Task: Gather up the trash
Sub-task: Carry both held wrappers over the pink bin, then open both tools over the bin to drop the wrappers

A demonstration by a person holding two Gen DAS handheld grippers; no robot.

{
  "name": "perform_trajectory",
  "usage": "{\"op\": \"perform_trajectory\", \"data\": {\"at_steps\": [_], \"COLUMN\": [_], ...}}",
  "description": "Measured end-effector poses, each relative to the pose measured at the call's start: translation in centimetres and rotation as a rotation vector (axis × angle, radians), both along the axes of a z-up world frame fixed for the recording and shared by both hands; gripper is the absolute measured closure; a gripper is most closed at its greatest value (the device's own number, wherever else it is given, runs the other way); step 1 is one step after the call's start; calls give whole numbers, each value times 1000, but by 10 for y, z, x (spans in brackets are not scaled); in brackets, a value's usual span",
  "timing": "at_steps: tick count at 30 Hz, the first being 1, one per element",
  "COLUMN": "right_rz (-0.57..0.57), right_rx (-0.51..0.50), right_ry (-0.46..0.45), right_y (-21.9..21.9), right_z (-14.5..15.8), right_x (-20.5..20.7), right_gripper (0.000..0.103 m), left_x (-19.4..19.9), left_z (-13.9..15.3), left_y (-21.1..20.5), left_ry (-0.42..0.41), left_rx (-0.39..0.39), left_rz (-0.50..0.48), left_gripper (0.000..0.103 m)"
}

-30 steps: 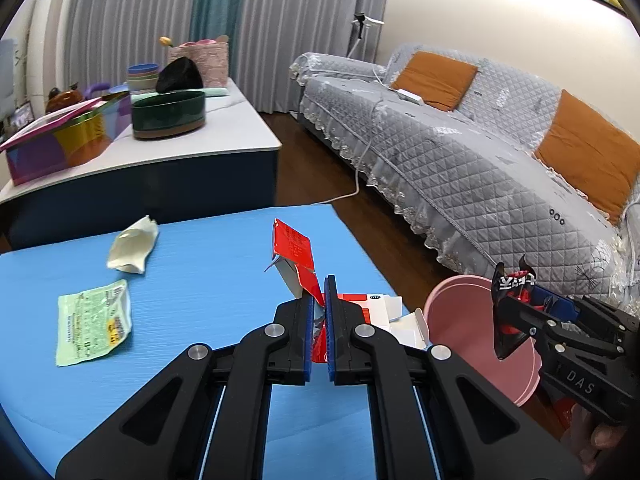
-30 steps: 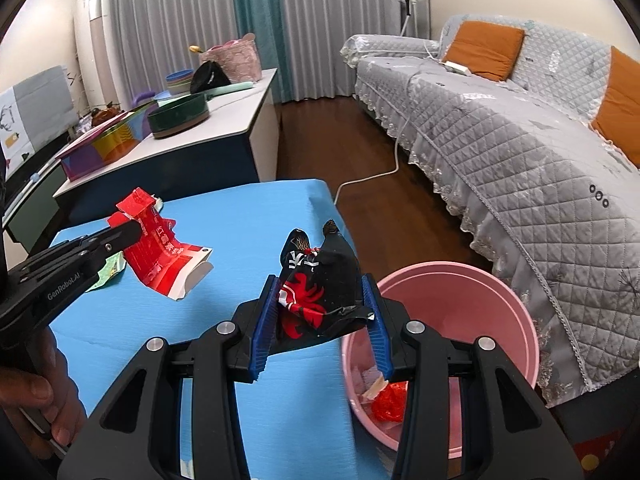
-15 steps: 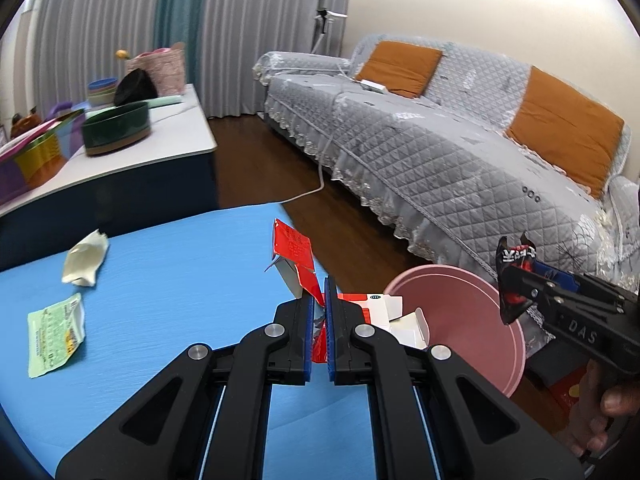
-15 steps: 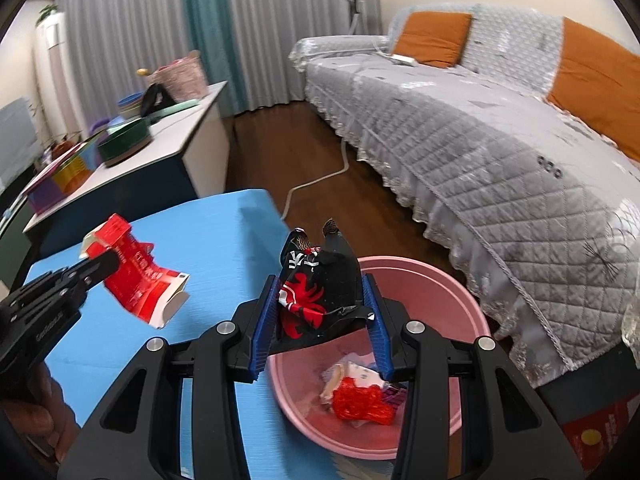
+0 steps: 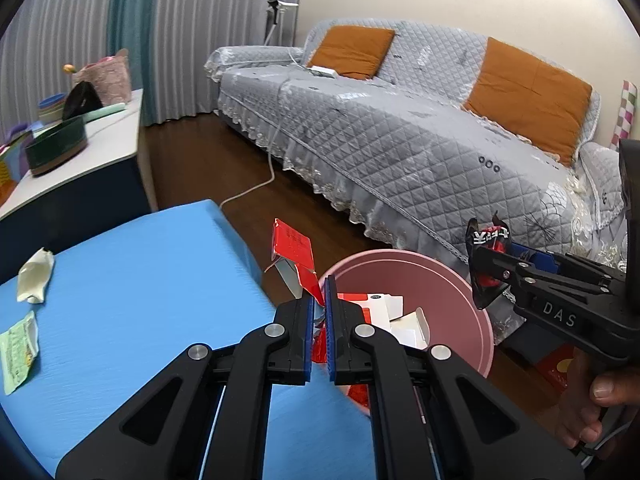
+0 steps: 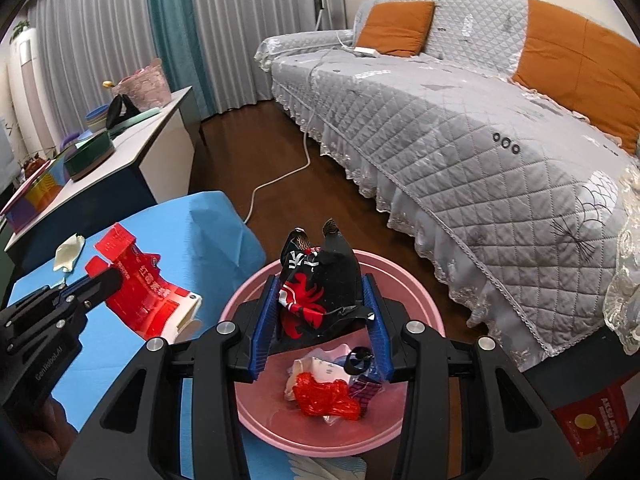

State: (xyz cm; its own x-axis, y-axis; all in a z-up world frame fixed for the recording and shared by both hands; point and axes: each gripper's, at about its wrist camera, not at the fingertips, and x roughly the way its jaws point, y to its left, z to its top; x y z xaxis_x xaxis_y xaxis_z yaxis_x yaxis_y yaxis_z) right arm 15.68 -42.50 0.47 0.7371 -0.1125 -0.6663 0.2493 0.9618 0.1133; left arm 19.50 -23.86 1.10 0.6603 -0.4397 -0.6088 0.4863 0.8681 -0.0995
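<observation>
A grey quilted sofa with orange cushions runs along the wall, a white cable trailing from it across the dark wood floor. Grey curtains hang behind a white sideboard, which carries a dark green bowl and a pink basket.

I read "DAS" in pale letters on the side of the right gripper. "GenRobot.AI" runs along the body of the left gripper. Print on the red carton is too small to read.
</observation>
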Motion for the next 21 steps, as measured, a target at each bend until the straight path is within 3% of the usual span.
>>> {"op": "perform_trajectory", "data": {"at_steps": [6, 10, 11, 13, 21], "right_rz": [-15, -22, -21, -29, -53], "right_rx": [-3, 4, 9, 16, 41], "right_ry": [5, 15, 21, 35, 46], "right_y": [-11, -17, -19, -23, -30], "right_z": [-2, -4, -5, -8, -11], "right_x": [-5, -7, -7, -8, -9], "right_gripper": [61, 60, 60, 48, 46], "left_x": [-4, -9, -11, -11, -10], "left_z": [-1, -9, -12, -15, -12], "left_y": [-21, -38, -40, -40, -25], "left_ry": [5, 22, 25, 30, 30], "left_rx": [8, 62, 74, 73, 71], "left_rz": [-43, -94, -95, -90, -55], "left_gripper": [98, 94, 92, 86, 86]}}
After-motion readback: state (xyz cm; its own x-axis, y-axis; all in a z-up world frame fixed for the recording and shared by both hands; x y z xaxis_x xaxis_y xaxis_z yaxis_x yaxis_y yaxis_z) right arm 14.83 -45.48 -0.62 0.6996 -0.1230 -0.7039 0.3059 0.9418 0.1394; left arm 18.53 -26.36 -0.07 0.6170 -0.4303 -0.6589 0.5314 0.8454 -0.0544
